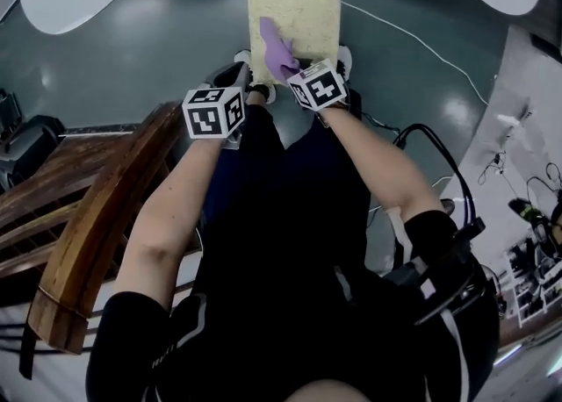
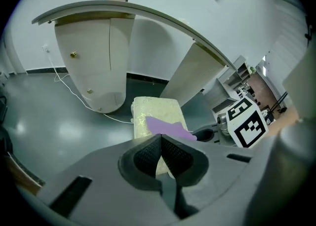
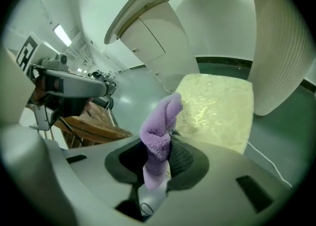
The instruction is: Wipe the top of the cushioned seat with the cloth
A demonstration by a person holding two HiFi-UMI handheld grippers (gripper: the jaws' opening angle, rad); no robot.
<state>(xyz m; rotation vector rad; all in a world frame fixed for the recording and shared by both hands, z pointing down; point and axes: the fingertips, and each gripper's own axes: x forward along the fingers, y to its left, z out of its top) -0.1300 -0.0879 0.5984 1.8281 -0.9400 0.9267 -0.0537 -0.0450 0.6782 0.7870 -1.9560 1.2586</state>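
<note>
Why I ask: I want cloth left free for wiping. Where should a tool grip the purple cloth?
Grip the cloth by its bunched near end, as the right tool does, coming from the cushioned seat's near edge: it looks soft, and its free end reaches over the cushion.

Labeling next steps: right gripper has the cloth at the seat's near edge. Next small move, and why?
Probably push the right gripper forward, dragging the cloth across the cushioned seat toward its far edge. Its jaws clamp the cloth over the seat's near edge, and most of the top lies bare beyond. The left gripper is shut, empty.
</note>
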